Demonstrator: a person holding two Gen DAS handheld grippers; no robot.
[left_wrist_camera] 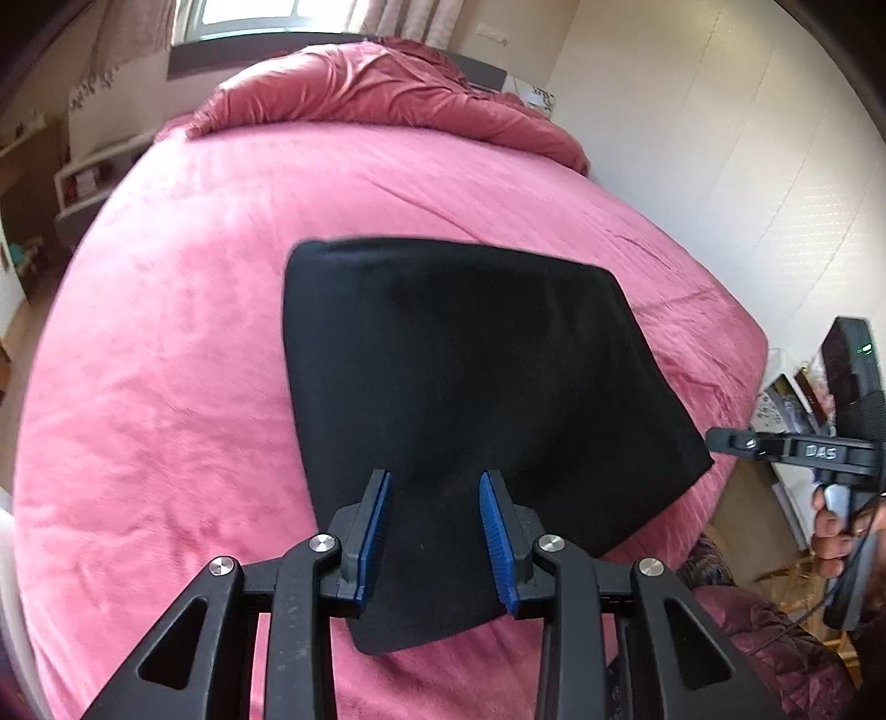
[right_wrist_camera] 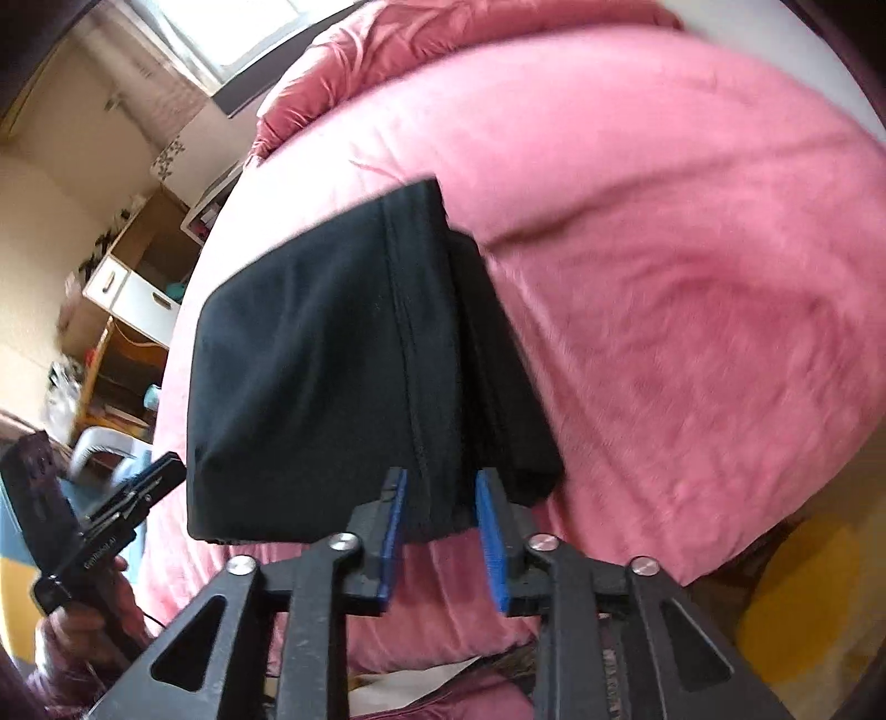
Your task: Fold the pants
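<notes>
Nearest the lens, L view: left gripper (left_wrist_camera: 437, 531) was seen w/ jaws apart, blue pads (left_wrist_camera: 495, 545) either side of the near end of the pants; no pad was seen pressing the cloth.
Nearest the lens, R view: right gripper (right_wrist_camera: 440, 531) was seen w/ jaws apart; near edge of the pants lay between the pads (right_wrist_camera: 490, 545), not pinched.
Pants, place: black pants (left_wrist_camera: 470, 387) were laid flat on the bed, folded into a compact block; near end tapered toward the L gripper.
Pants, layers: stacked layers and a long seam were seen along the R side in the R view (right_wrist_camera: 332, 360); lower layers stuck out a bit past the top one.
Bed: pink fleece cover (left_wrist_camera: 166, 360) was spread under the pants, w/ bare cover all round them.
R gripper in L view: black tool (left_wrist_camera: 797, 451) was seen at the R edge, tip just beside the pants' corner, held by a hand (left_wrist_camera: 830, 531).
L gripper in R view: black tool (right_wrist_camera: 133, 493) was seen at the L edge near the pants' corner, held by a hand (right_wrist_camera: 83, 626).
Far end: bunched darker-pink duvet (left_wrist_camera: 376, 88) was piled at the head of the bed.
Beyond: window (left_wrist_camera: 249, 14) and shelving (right_wrist_camera: 133, 299) were made out, blurred.
</notes>
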